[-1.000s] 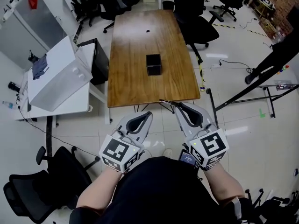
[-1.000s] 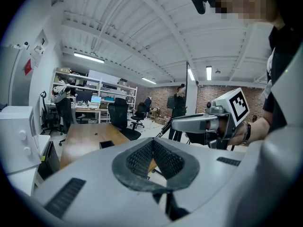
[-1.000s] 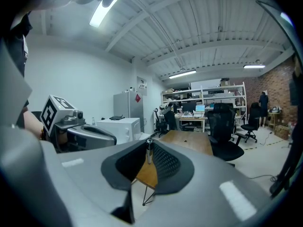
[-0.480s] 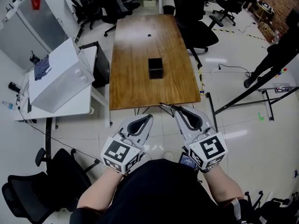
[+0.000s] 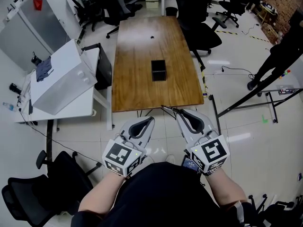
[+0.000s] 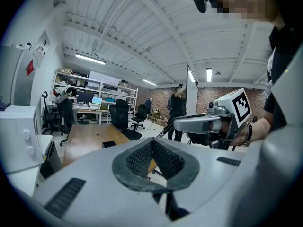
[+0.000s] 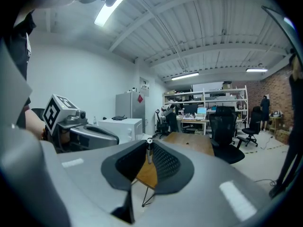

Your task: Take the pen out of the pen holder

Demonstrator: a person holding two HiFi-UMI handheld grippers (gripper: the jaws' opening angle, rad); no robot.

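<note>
Two grippers were held low in front of the person, short of the near edge of the wooden counter [image 5: 137, 79]. The right gripper [image 5: 179, 111] had its fingers [image 7: 165, 162] clenched on a thin pen [image 7: 149, 149], pinched right at their tips. In the right gripper view the pen stood upright between the ribbed pads, a slim grey shaft with a pale round end on top. In the head view it showed only as a fine dark line [image 5: 168, 109] jutting toward the left gripper. The left gripper [image 5: 151, 118] had its fingers [image 6: 139, 157] pressed together at the tips with nothing between them. The pen holder [image 5: 158, 70], a black square box open at the top, stood well apart from both grippers near the middle of the counter. Each gripper carried a cube with a bold black-and-white square marker, and the red label on the grey cabinet [image 5: 34, 3] at the far left was too small to read.
</note>
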